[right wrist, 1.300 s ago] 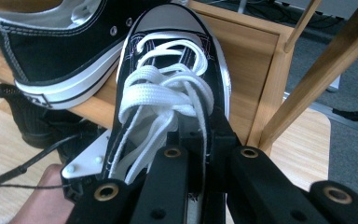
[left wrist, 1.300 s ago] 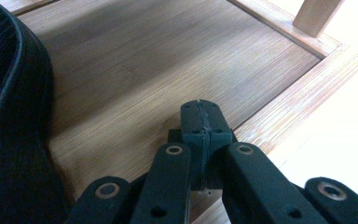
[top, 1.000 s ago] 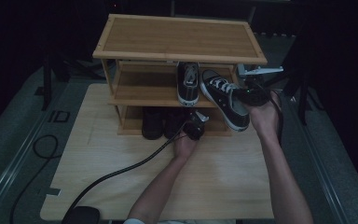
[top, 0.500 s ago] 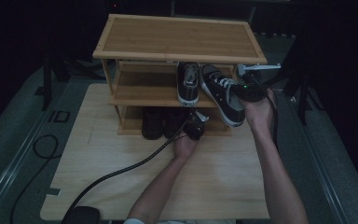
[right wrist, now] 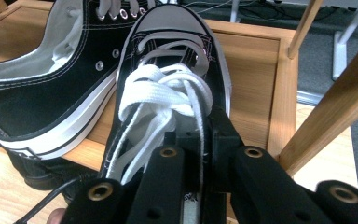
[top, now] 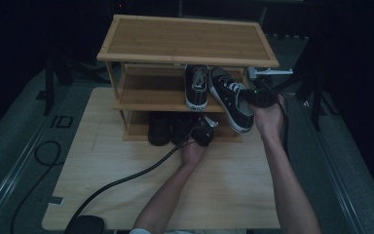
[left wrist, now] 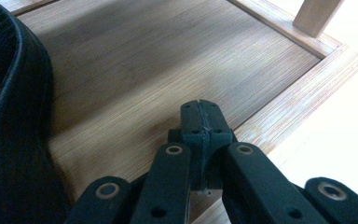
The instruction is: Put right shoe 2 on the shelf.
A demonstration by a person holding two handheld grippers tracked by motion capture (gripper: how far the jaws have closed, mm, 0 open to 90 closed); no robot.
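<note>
Shoe is hanging in my right gripper by the rack; my left gripper is staying clenched, empty.

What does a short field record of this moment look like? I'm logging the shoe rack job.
surface: wooden table
rack: bamboo shoe rack, three levels
middle shelf: one black sneaker resting on it
in hand: second black sneaker, partly over the shelf edge, toe pointing inward
right gripper: jaws on the sneaker's tongue, having just opened a little
left gripper: jaws shut, empty, at the bottom shelf
bottom shelf: dark shoes
</note>
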